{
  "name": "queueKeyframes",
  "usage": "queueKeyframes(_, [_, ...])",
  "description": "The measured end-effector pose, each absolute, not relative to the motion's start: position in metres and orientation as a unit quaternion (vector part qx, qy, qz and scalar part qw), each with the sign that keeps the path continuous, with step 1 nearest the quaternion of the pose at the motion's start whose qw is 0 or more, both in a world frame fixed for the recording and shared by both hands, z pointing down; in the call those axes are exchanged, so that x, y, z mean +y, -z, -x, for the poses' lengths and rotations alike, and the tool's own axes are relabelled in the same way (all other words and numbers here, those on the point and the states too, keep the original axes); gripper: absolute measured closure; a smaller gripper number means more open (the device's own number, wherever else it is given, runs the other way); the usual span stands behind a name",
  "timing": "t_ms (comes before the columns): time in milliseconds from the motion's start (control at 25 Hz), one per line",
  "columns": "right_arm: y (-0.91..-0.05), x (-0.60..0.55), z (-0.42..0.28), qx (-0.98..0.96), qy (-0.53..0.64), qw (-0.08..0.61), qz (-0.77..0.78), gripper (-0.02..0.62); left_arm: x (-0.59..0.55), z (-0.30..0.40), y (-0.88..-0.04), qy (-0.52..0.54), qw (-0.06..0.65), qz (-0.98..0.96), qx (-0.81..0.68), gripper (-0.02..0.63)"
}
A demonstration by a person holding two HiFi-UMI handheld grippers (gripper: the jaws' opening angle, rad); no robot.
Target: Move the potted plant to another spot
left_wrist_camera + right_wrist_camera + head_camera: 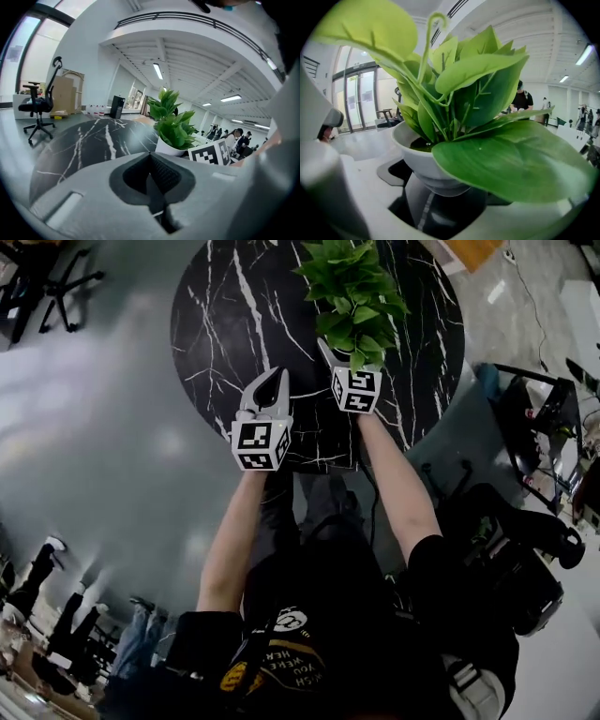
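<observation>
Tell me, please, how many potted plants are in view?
1. The potted plant is at the right side of the round black table in the head view, its white pot between the right gripper's jaws. Others may be hidden beyond the frame.

Open-plan office. Round black table (225, 324) with a white-veined marble top stands on a smooth grey floor (94, 427). Black office chair (40, 108) and stacked cardboard boxes (65, 96) near tall windows (26, 51). White beamed ceiling (187, 51), strip lights (157, 71) lit. Glass doors (358, 101) behind.
</observation>
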State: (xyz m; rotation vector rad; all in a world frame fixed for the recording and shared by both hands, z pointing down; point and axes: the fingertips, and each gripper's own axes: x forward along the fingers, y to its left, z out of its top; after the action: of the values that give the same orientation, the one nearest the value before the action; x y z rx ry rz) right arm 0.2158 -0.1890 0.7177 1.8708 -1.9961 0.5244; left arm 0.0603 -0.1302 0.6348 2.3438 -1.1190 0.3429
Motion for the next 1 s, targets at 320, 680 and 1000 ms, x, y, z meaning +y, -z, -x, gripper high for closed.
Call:
queueKeyframes(320, [-0.721, -0.209, -0.022, -0.812, -0.152, 0.204, -0.525, 0.11, -0.108, 0.062, -0.635, -0.093, 0.277, -0.8, -0.524, 0.601])
queueKeyframes(680, [-0.719, -0.185, 0.11, -0.868, -0.129, 0.221, -0.426, 0.11, -0.088, 0.139, -0.632, -0.066, 0.288, -0.759, -0.58, 0.601])
queueKeyframes(1000, [-0.726, -0.176, 0.118, -0.874, -0.129, 0.249, -0.398, 0.109, -0.084, 0.155, -0.621, -0.053, 0.291, -0.748, -0.594, 0.601])
